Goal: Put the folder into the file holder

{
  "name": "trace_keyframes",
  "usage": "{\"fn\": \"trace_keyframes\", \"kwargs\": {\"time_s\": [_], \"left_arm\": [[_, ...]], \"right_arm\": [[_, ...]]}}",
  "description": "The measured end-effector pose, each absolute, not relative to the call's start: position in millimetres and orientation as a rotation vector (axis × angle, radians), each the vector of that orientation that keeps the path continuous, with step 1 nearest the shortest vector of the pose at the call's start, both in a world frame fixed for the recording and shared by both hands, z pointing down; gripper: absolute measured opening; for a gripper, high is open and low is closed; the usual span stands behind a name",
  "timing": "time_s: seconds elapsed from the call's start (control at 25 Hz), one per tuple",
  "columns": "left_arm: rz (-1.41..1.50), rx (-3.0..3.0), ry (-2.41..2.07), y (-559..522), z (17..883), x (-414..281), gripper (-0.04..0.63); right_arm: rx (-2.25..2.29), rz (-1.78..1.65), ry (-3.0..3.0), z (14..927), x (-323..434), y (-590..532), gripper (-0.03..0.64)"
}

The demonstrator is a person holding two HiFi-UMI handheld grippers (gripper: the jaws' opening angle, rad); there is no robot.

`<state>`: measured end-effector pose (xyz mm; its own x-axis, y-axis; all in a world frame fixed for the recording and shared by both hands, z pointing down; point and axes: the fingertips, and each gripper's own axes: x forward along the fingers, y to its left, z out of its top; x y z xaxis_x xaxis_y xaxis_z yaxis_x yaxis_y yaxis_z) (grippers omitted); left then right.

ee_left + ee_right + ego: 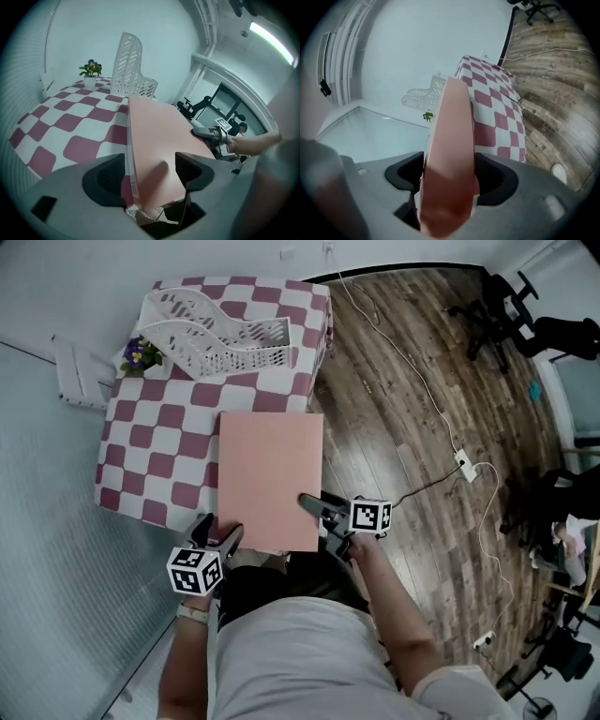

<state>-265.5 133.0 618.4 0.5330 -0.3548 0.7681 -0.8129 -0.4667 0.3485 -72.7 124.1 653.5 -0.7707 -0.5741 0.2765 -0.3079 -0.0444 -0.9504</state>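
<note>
Both jaws of my left hand-held gripper (217,532) are pressed on the near left corner of the pink folder (270,474). My right hand-held gripper (317,510) is clamped on its near right edge. The folder sits at centre frame, its far part over the checkered tabletop (155,442) and its near end overhanging the edge. The white file holder (225,338) stands at upper left, apart from the folder, with a potted plant (141,354) just beside it.

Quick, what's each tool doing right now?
Left tool: closed on the pink folder, at its near corner.
Right tool: closed on the same folder's near edge.
</note>
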Motion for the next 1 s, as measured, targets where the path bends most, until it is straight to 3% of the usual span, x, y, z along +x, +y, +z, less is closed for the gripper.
{"fn": "trace_keyframes", "kwargs": {"time_s": [0.36,0.52,1.0], "left_arm": [[0.706,1.885,-1.19,157.2,616.5,-269.1,0.333],[0.628,1.851,-1.271,163.9,612.4,-265.9,0.333],[0.533,1.939,-1.246,166.1,592.6,-256.6,0.333]], "right_arm": [[-0.61,-2.083,2.07,658.1,-87.0,111.6,0.336],[-0.51,-2.049,1.986,636.2,-93.4,107.2,0.308],[-0.726,-1.873,2.006,595.6,-62.7,108.6,0.275]]}}
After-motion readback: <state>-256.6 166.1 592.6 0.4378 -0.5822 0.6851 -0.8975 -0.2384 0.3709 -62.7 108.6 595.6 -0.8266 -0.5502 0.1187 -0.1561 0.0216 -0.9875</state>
